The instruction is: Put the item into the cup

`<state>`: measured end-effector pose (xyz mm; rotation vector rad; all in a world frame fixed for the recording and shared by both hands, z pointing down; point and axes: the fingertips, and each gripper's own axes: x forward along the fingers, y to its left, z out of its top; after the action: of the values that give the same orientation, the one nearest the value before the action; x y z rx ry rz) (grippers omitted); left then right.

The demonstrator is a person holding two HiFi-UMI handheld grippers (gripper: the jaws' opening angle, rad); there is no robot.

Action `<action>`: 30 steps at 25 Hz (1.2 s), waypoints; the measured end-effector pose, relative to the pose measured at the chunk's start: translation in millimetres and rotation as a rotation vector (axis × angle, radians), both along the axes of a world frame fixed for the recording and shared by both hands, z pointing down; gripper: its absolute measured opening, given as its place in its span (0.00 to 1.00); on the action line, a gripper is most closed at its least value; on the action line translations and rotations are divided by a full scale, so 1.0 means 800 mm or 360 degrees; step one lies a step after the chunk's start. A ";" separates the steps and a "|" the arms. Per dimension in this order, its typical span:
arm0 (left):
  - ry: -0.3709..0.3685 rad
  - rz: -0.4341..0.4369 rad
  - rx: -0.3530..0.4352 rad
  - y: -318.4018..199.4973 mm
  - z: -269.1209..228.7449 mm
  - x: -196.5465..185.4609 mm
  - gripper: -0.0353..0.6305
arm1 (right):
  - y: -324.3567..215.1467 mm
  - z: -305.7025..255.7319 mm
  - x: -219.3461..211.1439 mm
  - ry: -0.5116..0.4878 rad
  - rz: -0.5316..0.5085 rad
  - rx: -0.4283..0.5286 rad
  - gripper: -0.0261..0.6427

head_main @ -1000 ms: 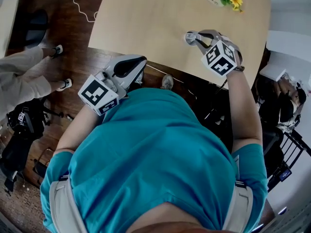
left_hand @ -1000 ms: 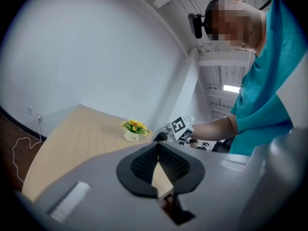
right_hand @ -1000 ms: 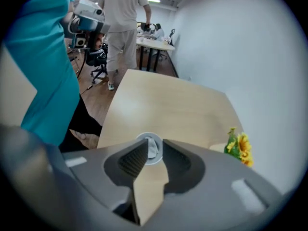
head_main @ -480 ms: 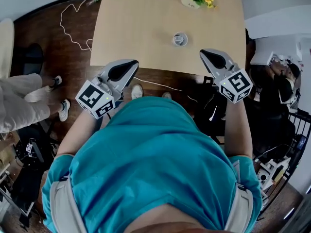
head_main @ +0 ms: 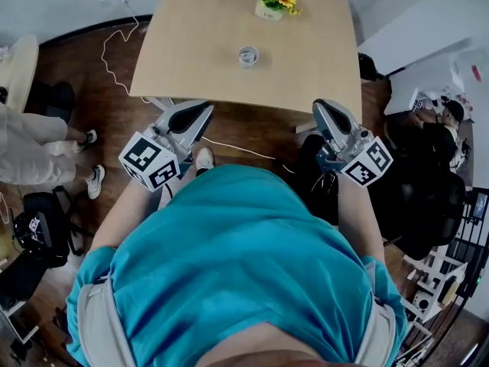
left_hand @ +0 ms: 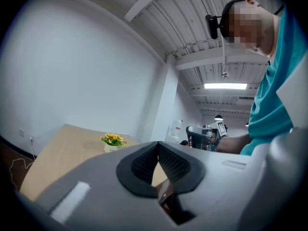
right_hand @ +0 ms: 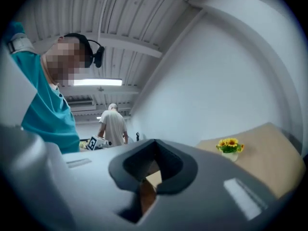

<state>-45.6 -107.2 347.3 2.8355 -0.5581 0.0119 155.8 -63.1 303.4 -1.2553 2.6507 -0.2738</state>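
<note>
- Ahead of the left gripper (head_main: 205, 110), to the right of its jaws, we find the cup (head_main: 248, 55). The desk (head_main: 183, 44) lies bare straight ahead of them.
- From the right gripper (head_main: 321, 107), the cup stands ahead and left of the jaws, with open desk in front.
- Beyond the cup, a flower pot (head_main: 269, 0) blocks the far edge.
- Both pairs of jaws hang short of the desk's near edge, over the floor (head_main: 260, 128).

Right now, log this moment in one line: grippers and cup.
left gripper: shut, empty, short of table | right gripper: shut, empty, short of table | cup: upright on table, apart from both grippers | contents: cannot tell
</note>
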 end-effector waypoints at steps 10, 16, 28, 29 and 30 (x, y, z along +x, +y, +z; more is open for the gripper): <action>-0.0096 -0.0135 0.0099 0.209 -0.034 0.047 0.06 | 0.187 0.007 0.063 -0.0056 -0.0105 0.0093 0.04; -0.0098 -0.0187 0.0136 0.262 -0.051 0.011 0.06 | 0.250 -0.004 0.043 -0.0056 -0.0097 0.0128 0.04; -0.0045 0.0026 0.0175 0.289 -0.042 -0.130 0.06 | 0.313 -0.035 -0.069 0.0087 0.0180 0.0146 0.04; -0.0048 0.0041 0.0182 0.291 -0.041 -0.142 0.06 | 0.317 -0.036 -0.077 0.0094 0.0204 0.0136 0.04; -0.0046 0.0044 0.0181 0.291 -0.040 -0.152 0.06 | 0.319 -0.035 -0.084 0.0101 0.0223 0.0126 0.04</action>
<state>-167.6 125.7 315.7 2.9582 -0.5417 0.0267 88.4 192.3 275.6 -1.4384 2.5812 -0.1083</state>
